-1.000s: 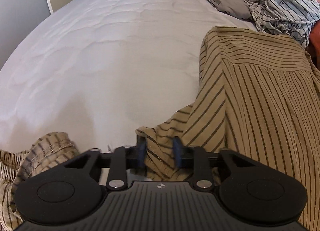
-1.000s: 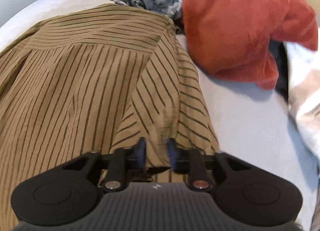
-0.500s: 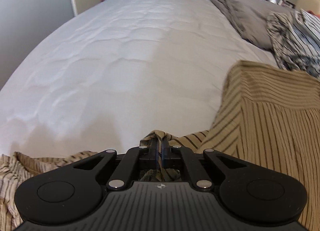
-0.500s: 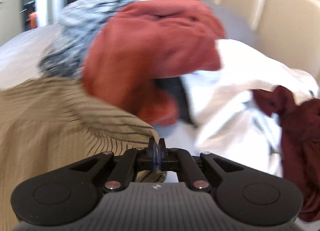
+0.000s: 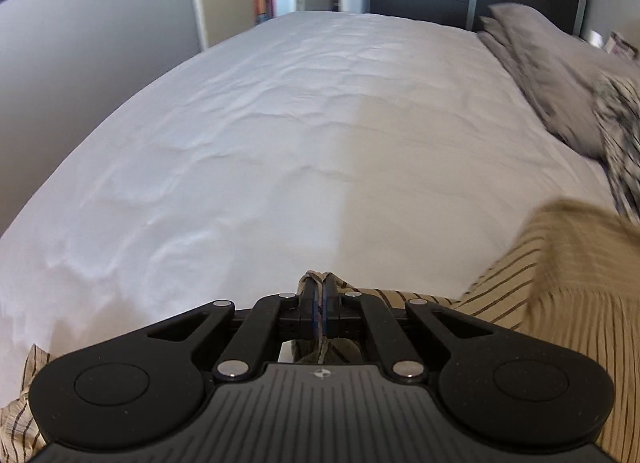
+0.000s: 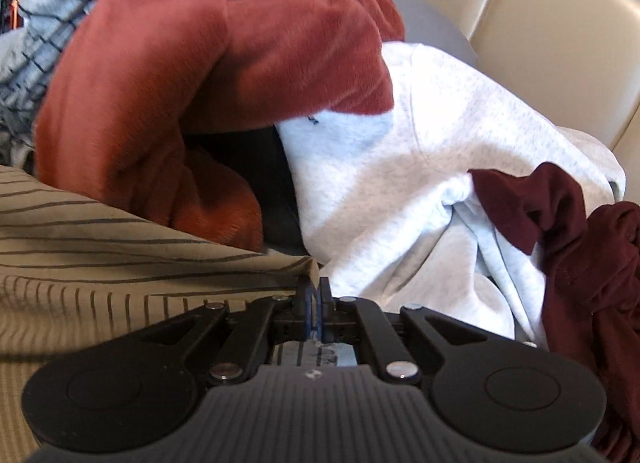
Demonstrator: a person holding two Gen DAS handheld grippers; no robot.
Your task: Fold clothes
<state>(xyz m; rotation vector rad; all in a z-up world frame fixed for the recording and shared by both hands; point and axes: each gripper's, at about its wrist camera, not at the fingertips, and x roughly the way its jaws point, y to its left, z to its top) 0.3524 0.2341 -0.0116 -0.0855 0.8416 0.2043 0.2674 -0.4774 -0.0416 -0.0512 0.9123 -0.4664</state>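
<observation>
bed (image 5: 280, 151): white sheet, wrinkled | tan striped shirt (image 5: 560, 283): lying at near right | grey pillows (image 5: 552, 75): far right, by headboard | clothes heap: rust fleece (image 6: 200, 75), light grey sweatshirt (image 6: 420, 167), maroon garment (image 6: 580, 243)

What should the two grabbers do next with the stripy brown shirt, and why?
Probably lift the striped shirt and carry it over the bare white sheet, then lay it flat. The left gripper and the right gripper each have their jaws shut on an edge of it, and the right side is crowded by the rust fleece and grey sweatshirt.
</observation>
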